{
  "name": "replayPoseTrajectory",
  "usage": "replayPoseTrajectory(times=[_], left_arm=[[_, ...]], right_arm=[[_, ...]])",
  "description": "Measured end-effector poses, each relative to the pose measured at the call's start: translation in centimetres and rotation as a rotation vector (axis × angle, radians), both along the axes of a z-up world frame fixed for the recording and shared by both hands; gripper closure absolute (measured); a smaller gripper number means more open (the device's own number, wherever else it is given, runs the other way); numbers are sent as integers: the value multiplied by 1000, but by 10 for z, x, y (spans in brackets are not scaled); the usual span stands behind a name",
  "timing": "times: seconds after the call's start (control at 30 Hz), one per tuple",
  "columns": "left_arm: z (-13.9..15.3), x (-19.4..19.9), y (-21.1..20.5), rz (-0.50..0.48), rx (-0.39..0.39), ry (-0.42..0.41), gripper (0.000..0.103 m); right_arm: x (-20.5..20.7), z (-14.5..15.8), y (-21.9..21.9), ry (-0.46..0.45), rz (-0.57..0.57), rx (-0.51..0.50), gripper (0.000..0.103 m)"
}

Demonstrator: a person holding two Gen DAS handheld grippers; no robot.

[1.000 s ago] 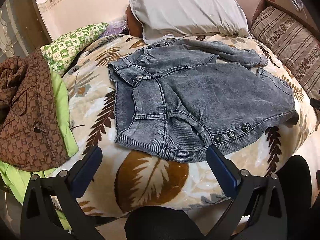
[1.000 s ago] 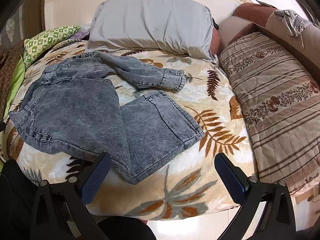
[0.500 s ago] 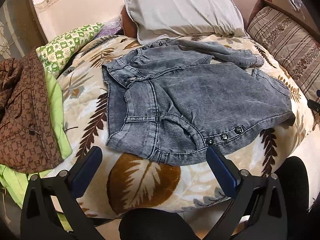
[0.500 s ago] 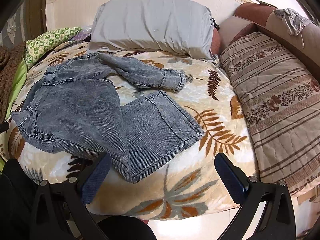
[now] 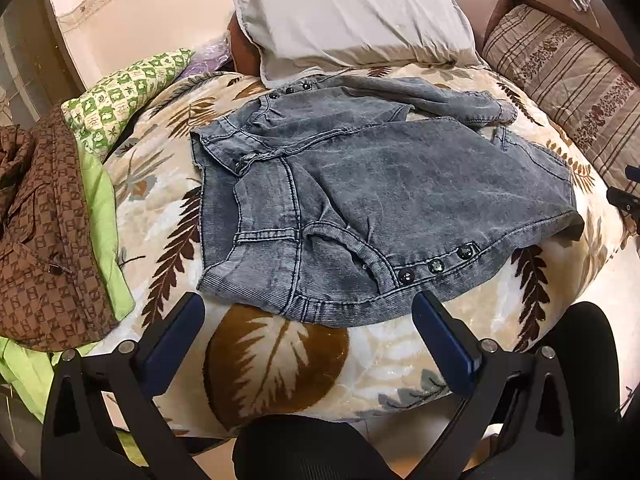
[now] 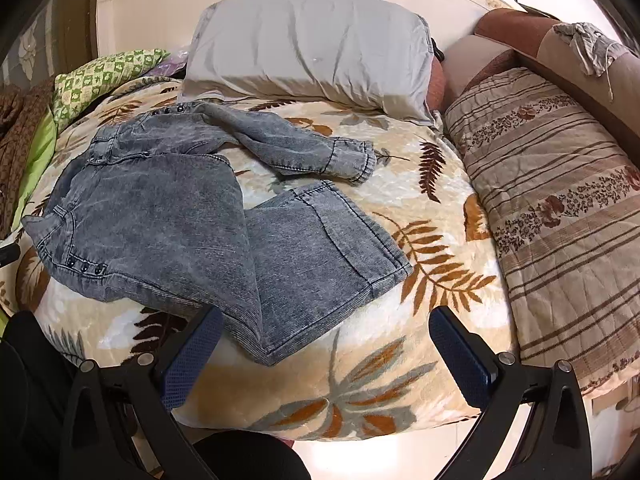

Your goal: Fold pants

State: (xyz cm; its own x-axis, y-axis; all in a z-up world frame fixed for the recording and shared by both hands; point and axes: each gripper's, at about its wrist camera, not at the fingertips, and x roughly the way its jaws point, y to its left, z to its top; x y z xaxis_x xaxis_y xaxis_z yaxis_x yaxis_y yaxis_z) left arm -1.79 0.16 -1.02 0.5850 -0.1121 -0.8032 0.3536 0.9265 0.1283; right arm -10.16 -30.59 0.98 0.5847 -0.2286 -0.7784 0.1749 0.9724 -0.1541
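Leaf-print blanket (image 5: 280, 360) covers a bed, with a grey pillow (image 6: 312, 48) at its head against a cream wall. Beside the bed on the right lies a striped quilt (image 6: 560, 200); on the left sit a green checked cushion (image 5: 124, 96) and a brown patterned garment (image 5: 44, 240) over green cloth.

Grey denim pants (image 5: 380, 200) lie spread across the blanket, unfolded, waist toward the left side and legs toward the right. One leg (image 6: 288, 148) runs just below the pillow; the other (image 6: 320, 248) lies flat nearer the bed's front edge. Three dark buttons (image 5: 436, 266) show at the near side of the waist.

Left gripper (image 5: 308, 320) hovers above the waistband edge, jaws wide apart and empty. Right gripper (image 6: 324, 332) hovers above the near leg's hem, jaws likewise spread, holding nothing.
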Motion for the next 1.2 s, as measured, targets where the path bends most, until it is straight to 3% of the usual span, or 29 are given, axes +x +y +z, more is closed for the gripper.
replayPoseTrajectory(times=[1.2], left_arm=[[-6, 4, -17, -34, 0, 44, 0]], right_arm=[[-2, -6, -16, -4, -4, 48, 0]])
